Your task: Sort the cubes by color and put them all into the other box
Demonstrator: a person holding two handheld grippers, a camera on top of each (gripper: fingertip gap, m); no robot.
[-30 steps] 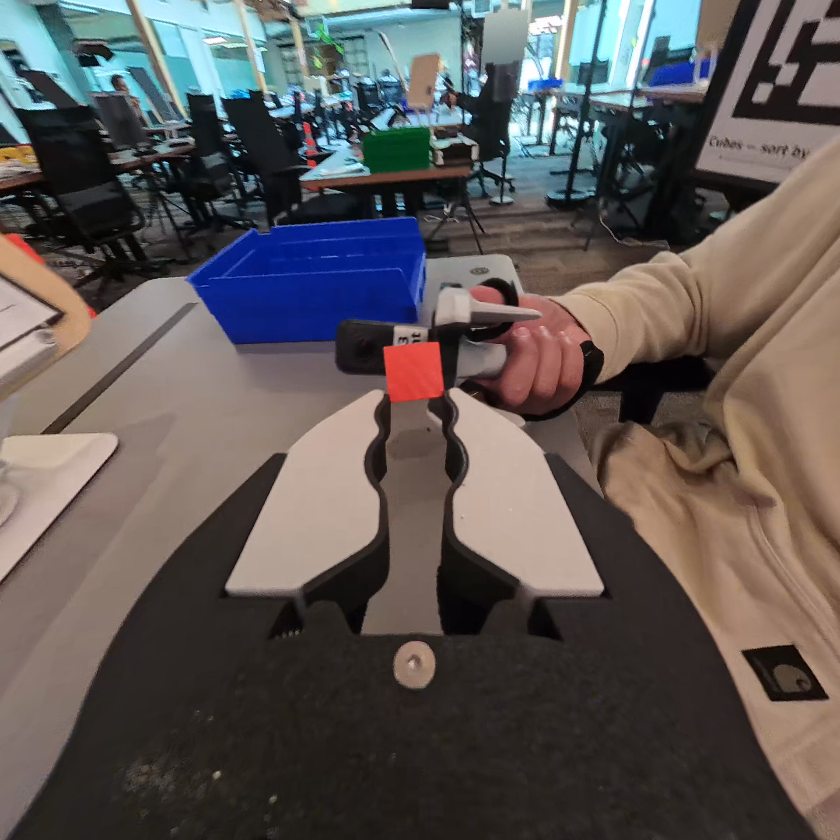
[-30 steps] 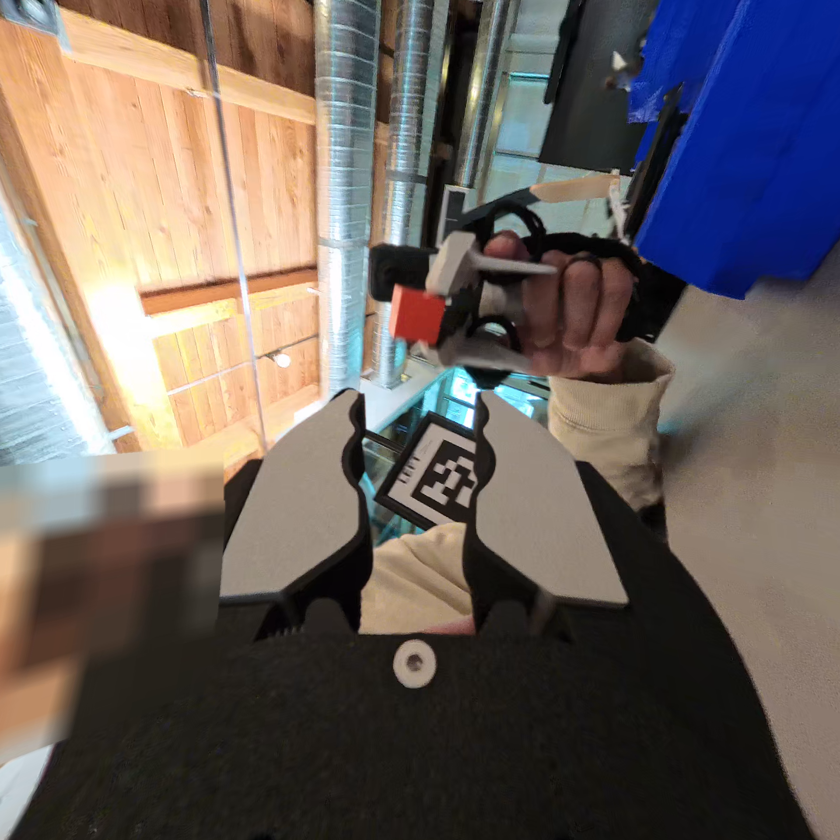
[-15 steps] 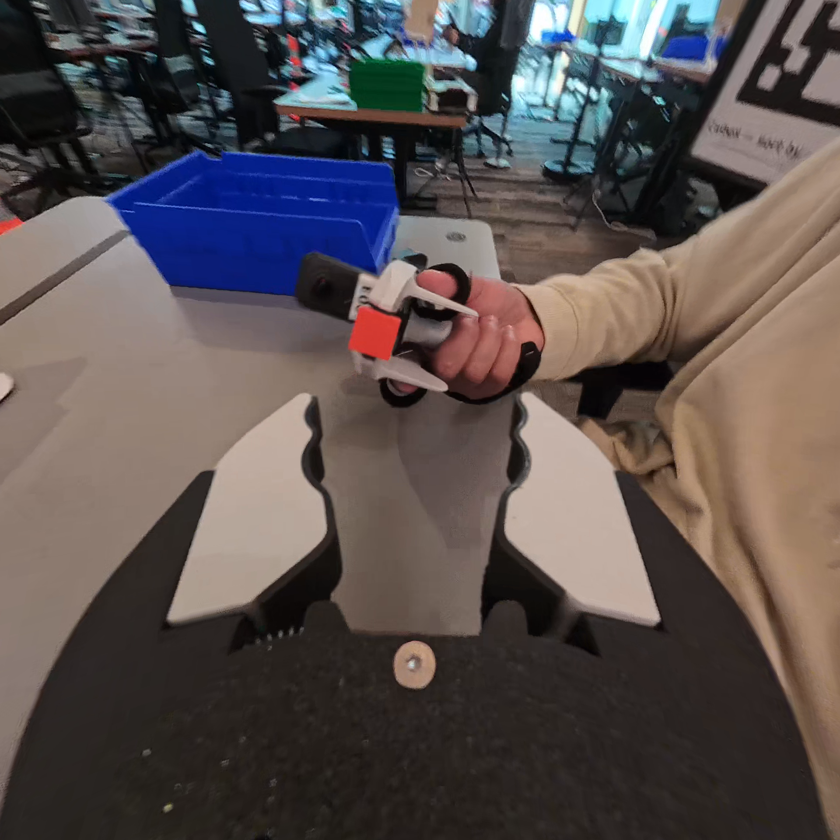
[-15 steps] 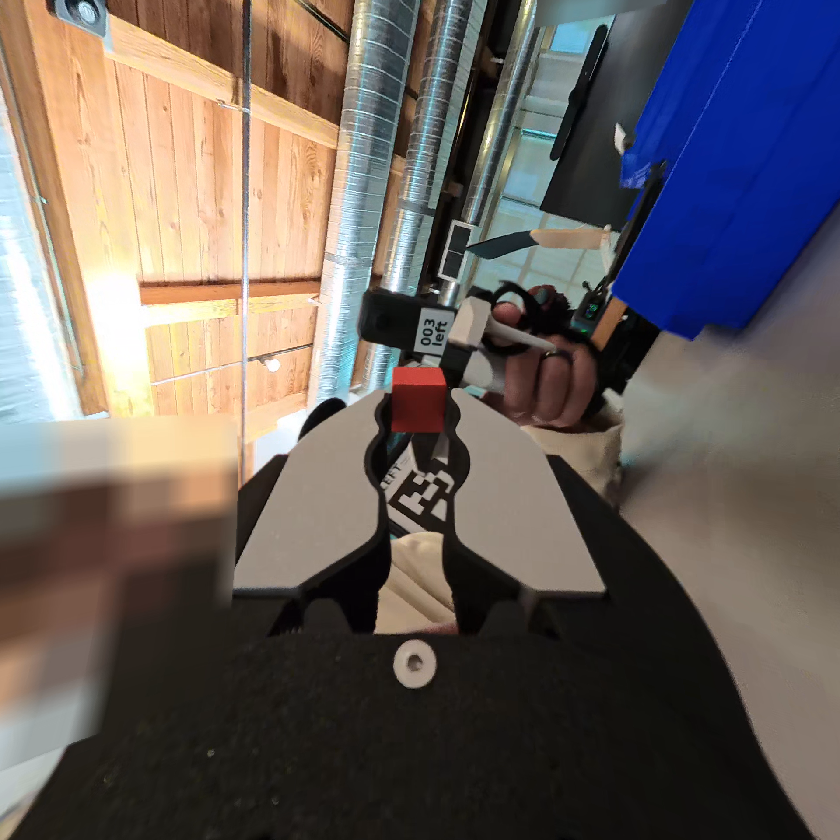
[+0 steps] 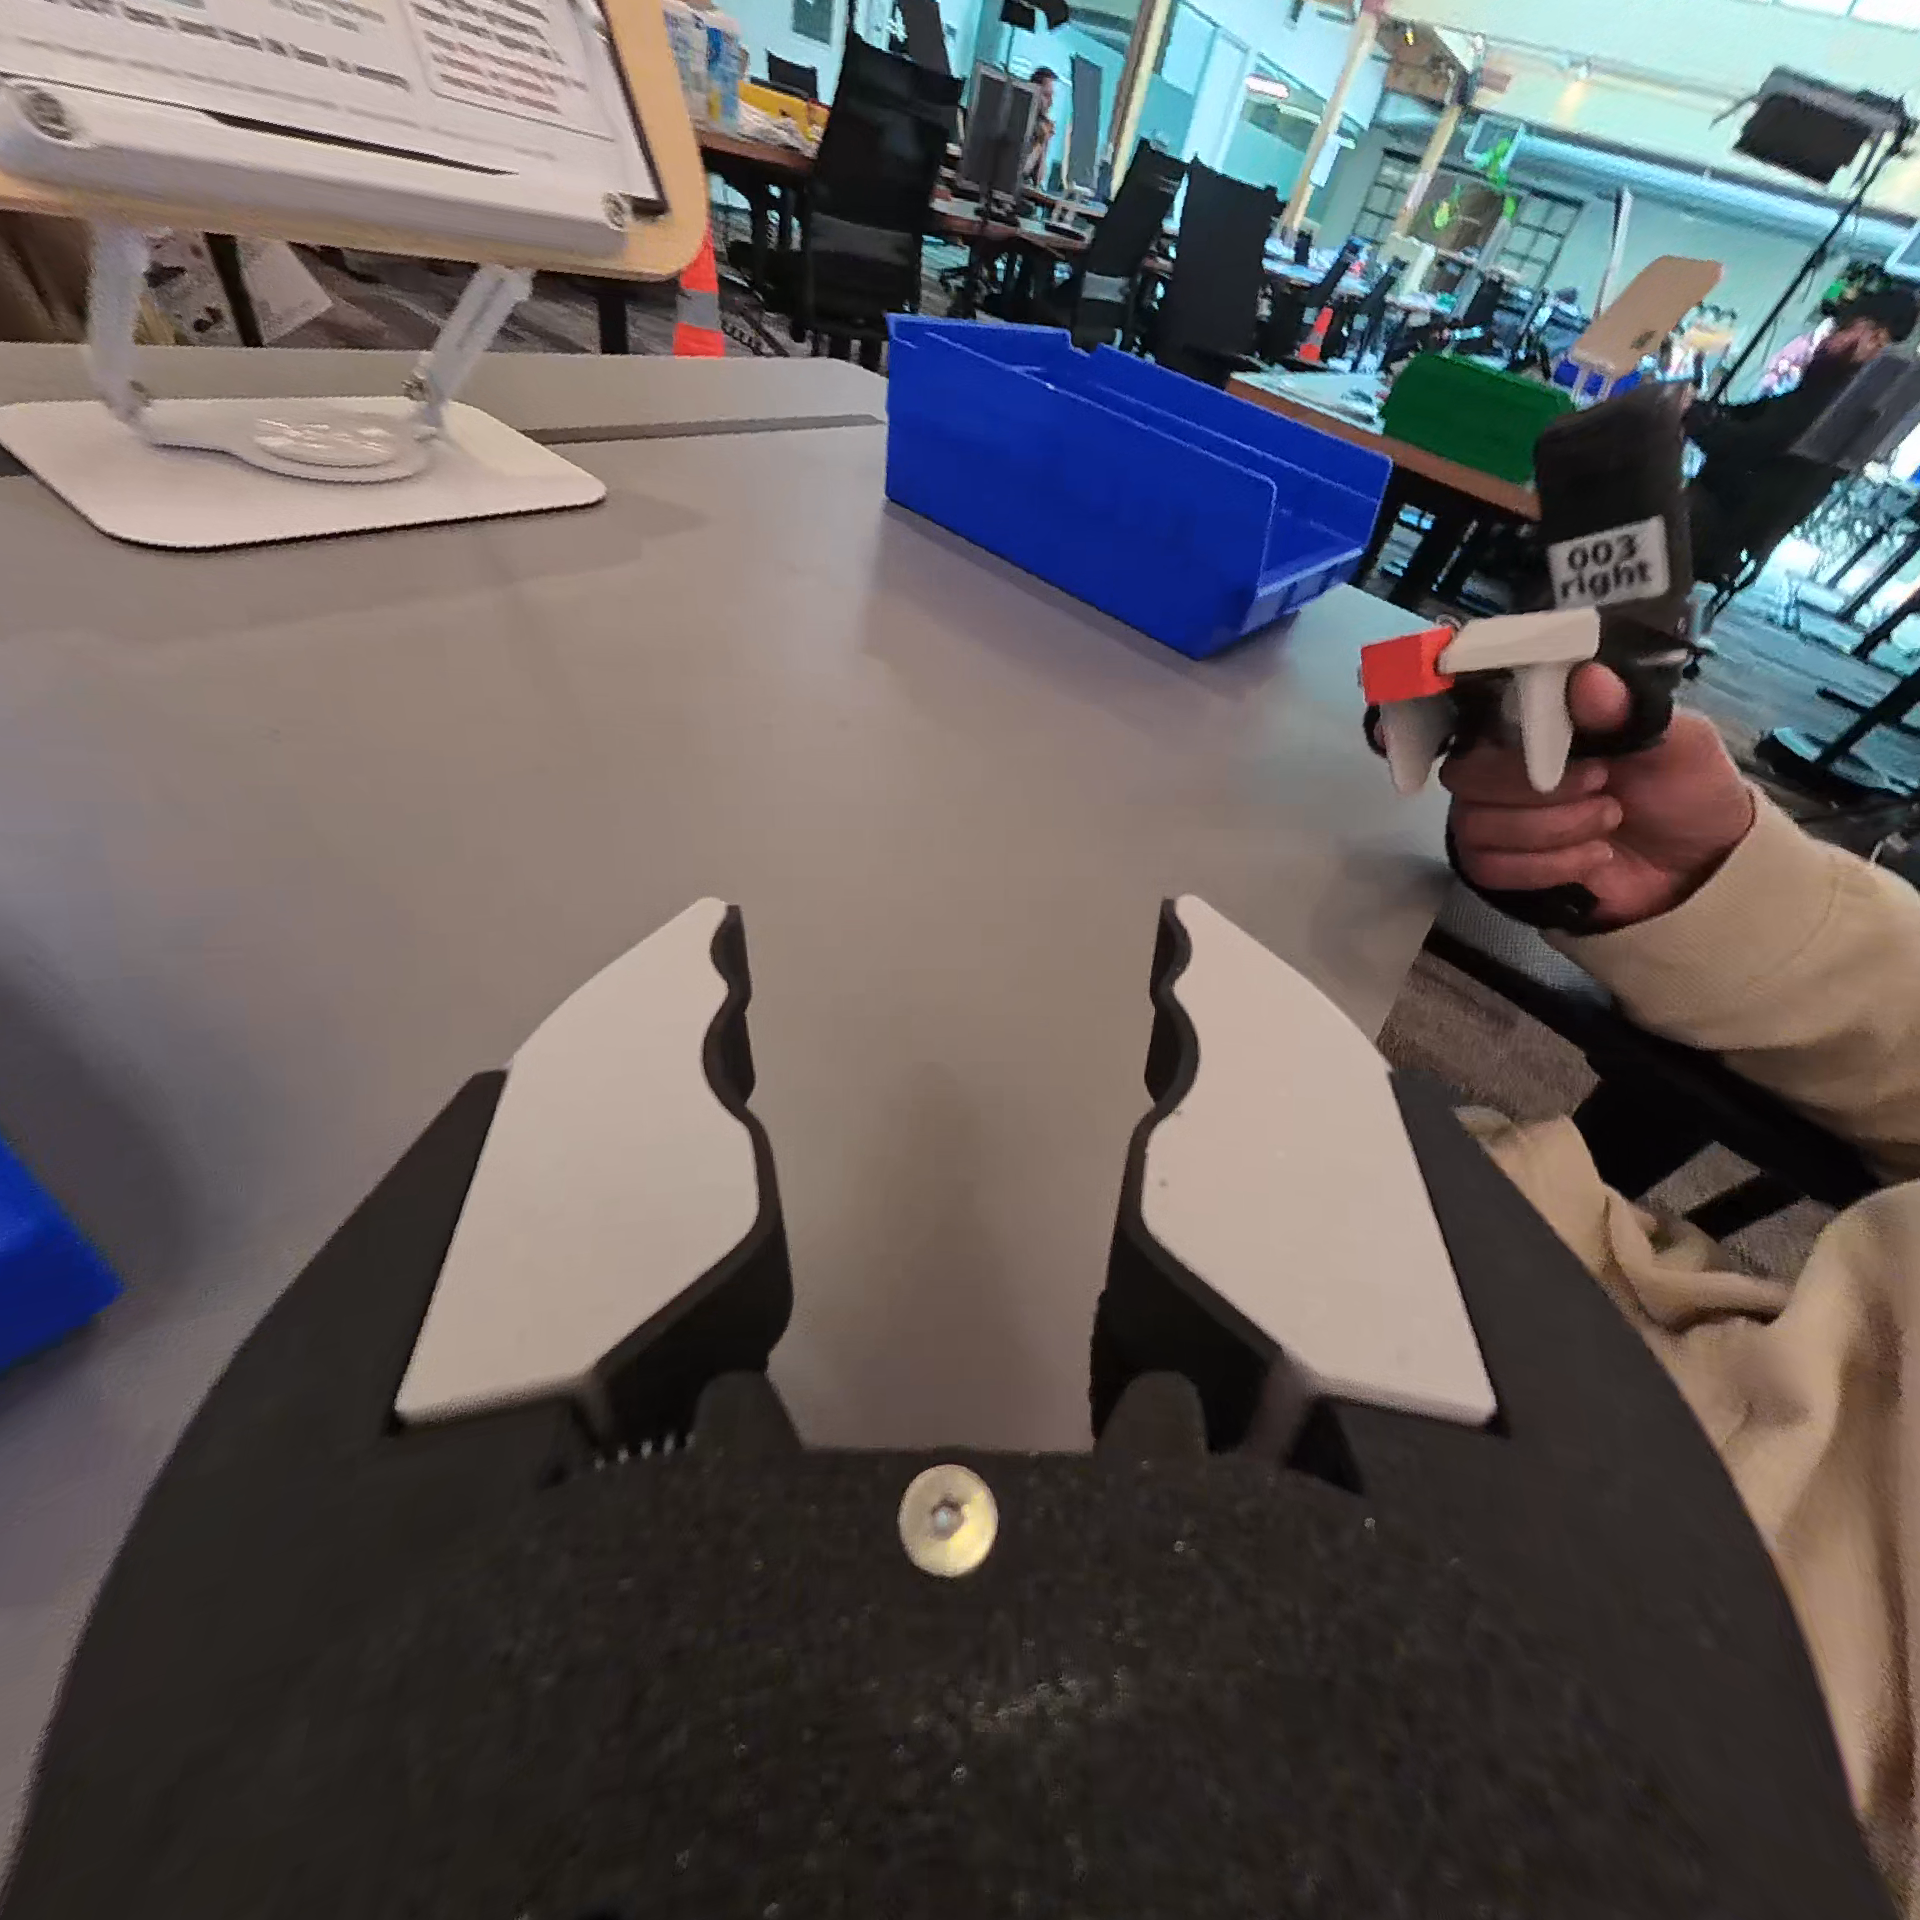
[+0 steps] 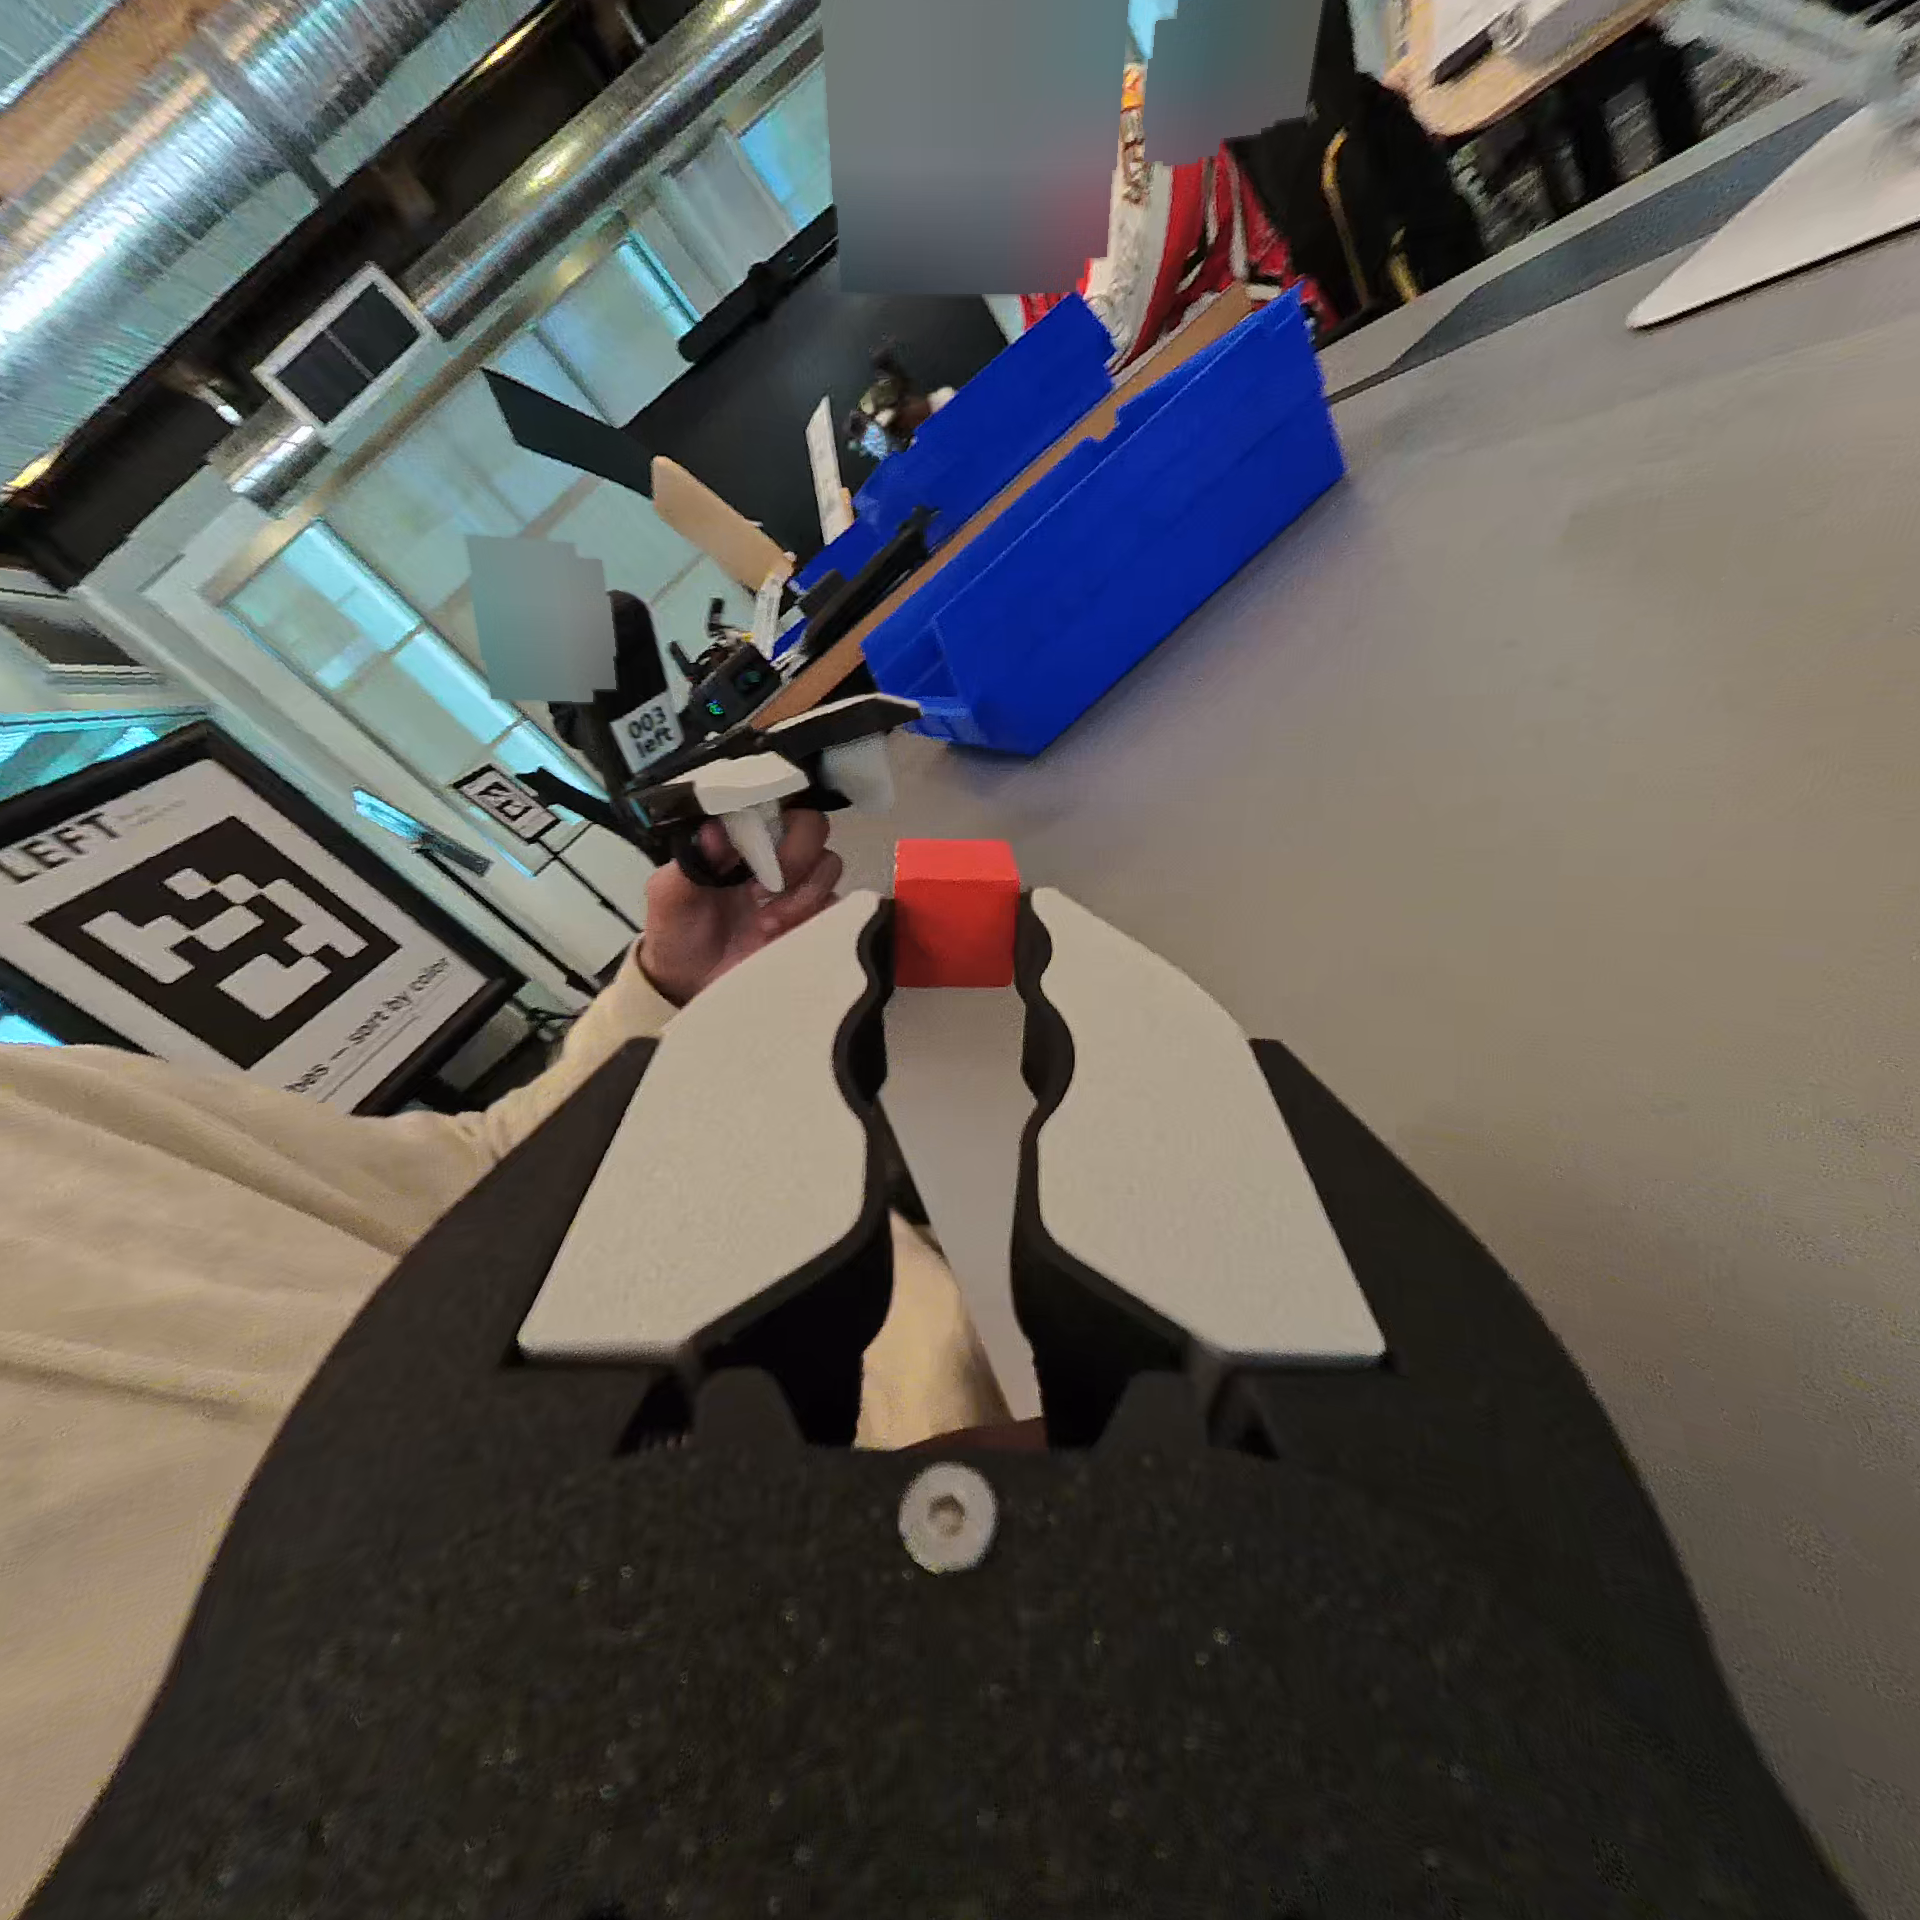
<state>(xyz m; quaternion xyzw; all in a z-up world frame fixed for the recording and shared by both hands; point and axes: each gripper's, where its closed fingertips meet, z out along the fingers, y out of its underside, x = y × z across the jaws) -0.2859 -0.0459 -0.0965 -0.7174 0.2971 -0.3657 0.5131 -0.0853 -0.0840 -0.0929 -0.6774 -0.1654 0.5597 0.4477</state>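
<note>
My right gripper is shut on a red cube, held at its fingertips above the grey table. In the left wrist view the right gripper is held in a hand at the right, off the table's edge, with the red cube in it. My left gripper is open and empty over the table. It also shows in the right wrist view, open, left of the cube. A blue box stands at the table's far side; it also shows in the right wrist view.
A white document stand sits at the table's far left. A corner of a second blue box shows at the left edge. A framed marker sign stands off the table. A person's beige sleeve is at the right. There is about 20 cm between the tips of the two grippers.
The red cube passed from my left gripper to my right one. The left gripper opened and drew back and swung left. The right gripper shut on the cube and turned toward the table.
</note>
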